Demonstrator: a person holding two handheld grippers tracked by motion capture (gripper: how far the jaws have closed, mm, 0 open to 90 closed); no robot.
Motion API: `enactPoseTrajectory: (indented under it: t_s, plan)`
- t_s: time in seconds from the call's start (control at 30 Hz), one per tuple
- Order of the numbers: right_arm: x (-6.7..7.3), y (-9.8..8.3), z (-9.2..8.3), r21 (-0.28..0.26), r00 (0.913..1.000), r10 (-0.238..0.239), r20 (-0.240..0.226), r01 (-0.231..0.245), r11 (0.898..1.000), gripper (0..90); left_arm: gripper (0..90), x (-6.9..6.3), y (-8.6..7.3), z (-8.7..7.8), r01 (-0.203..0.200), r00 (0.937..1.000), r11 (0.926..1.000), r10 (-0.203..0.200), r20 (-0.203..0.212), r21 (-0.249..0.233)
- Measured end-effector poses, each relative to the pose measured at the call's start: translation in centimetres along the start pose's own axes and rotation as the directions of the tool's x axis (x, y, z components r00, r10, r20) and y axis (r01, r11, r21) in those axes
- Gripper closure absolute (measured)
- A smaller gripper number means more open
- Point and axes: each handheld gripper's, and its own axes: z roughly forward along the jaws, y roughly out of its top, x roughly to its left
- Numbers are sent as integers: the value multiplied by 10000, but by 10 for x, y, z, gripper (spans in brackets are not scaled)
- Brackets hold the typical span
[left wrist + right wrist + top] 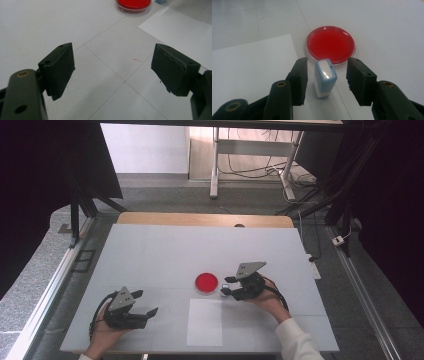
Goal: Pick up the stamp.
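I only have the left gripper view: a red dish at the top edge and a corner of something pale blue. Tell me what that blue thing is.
Observer: It is a small blue and white stamp, standing upright on the table just beside the red dish.
Operator: Say where the right gripper is.
Observer: The right gripper has its jaws on either side of the stamp, with a gap showing on both sides.
Operator: Report what lies near the stamp besides the dish.
Observer: A white sheet of paper lies flat on the person's side of the dish, between the two hands.
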Motion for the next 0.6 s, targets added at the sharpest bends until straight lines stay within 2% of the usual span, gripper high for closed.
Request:
enactPoseTrajectory:
  t_s: [0.3,0.33,0.5,0.6]
  plan:
    - [-1,-2,4,61,9998,-127,-123,127,9999,611,188,0,0,0,12,10000,10000,-12,2,38]
    - [-2,-3,5,110,9996,-234,-155,236,9997,651,188,0,0,0,10,10000,10000,-10,-2,39]
    - [-2,-3,4,116,9994,-311,-152,313,9994,726,188,1,-1,0,25,10000,10000,-25,-17,30]
    - [-2,-3,5,78,9991,-317,-266,319,9995,736,188,1,-1,0,26,10000,10000,-26,-16,33]
